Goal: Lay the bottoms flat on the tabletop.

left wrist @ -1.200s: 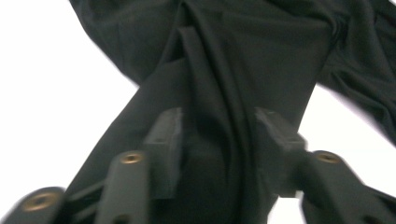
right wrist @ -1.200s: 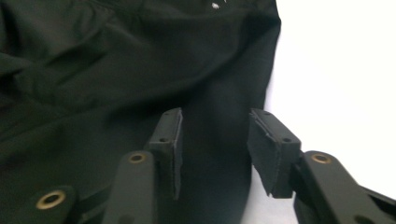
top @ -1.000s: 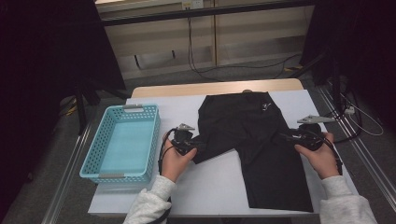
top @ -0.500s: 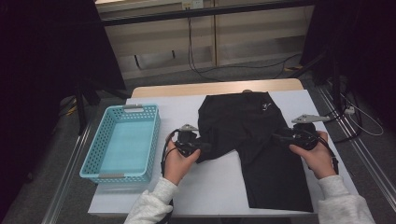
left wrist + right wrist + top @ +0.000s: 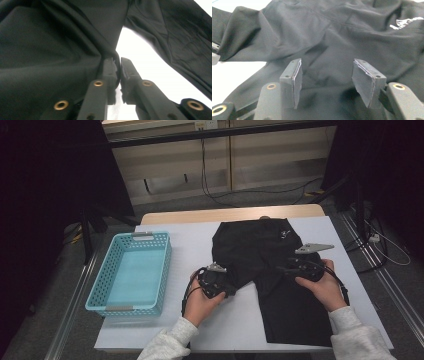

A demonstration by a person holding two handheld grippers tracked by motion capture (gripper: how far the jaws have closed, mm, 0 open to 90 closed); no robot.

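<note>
No text, number or brand name could be read anywhere. The one mark was a small white printed logo [image 5: 406, 23] on the black garment [image 5: 342, 42], near its upper edge; in the right gripper view it appeared as a pale, blurred shape whose letters or figure could not be made out. In the high view the same logo [image 5: 285, 234] showed as a tiny white fleck on the garment [image 5: 260, 250], too small to read.
</note>
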